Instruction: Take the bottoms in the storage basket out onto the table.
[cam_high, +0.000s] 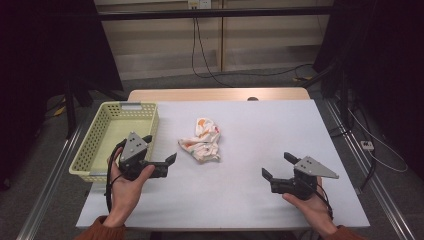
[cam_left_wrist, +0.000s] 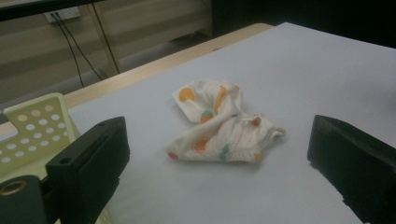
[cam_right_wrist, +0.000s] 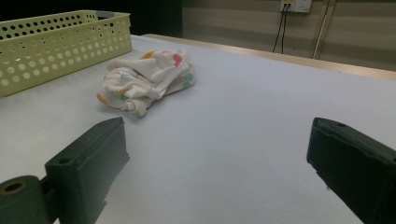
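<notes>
A crumpled white cloth (cam_high: 201, 140) with orange, red and green dots lies near the middle of the white table (cam_high: 260, 125). In the left gripper view the cloth (cam_left_wrist: 219, 126) sits a short way ahead between the two black jaws. My left gripper (cam_high: 160, 148) is open, held just left of the cloth beside the basket, with nothing in it. My right gripper (cam_high: 278, 165) is open too, at the front right of the table, apart from the cloth (cam_right_wrist: 145, 81), which lies ahead to its left.
A pale yellow-green perforated basket (cam_high: 95, 145) stands at the table's left edge, its wall (cam_right_wrist: 60, 44) seen in the right gripper view. Black stands and cables lie on the floor beyond the table.
</notes>
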